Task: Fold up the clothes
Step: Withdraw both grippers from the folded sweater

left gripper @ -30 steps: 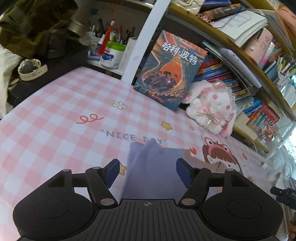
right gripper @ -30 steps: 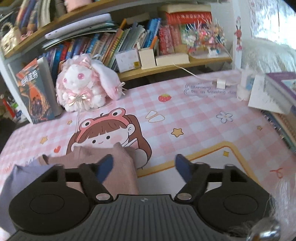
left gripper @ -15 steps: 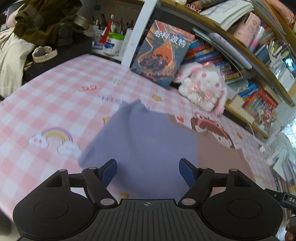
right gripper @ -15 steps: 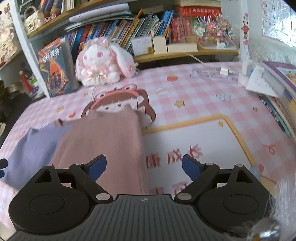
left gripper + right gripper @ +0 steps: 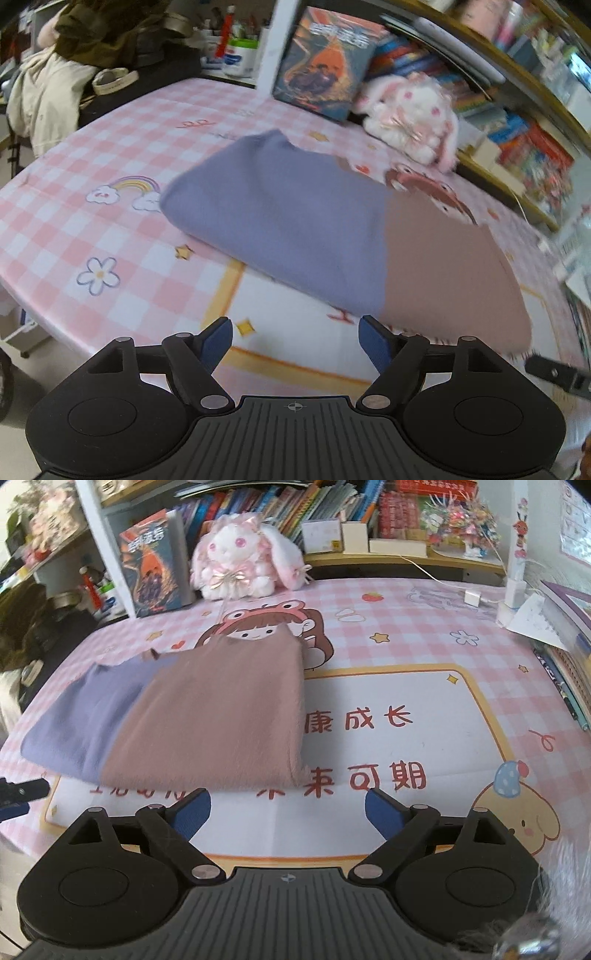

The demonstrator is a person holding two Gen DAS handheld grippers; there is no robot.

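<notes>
A folded garment lies flat on the pink checked table mat (image 5: 110,229), with a lavender half (image 5: 277,214) and a dusty pink half (image 5: 443,266). In the right wrist view the pink half (image 5: 221,709) is in the middle and the lavender half (image 5: 85,709) to its left. My left gripper (image 5: 295,339) stands open just short of the garment's near edge, with nothing between its blue pads. My right gripper (image 5: 288,812) is likewise short of the pink half's near edge. Its jaws are opening and hold only bare mat between them.
A white and pink plush rabbit (image 5: 240,565) and an upright book (image 5: 155,565) stand at the back, before crowded bookshelves (image 5: 332,509). A charger and cable (image 5: 472,598) and stacked books (image 5: 569,635) lie at the right. A beige jacket (image 5: 44,99) hangs off the table's left side.
Both grippers have drawn back toward the table's near edge, so the whole garment now lies ahead of the fingers. Both pairs of jaws stand wider than before.
</notes>
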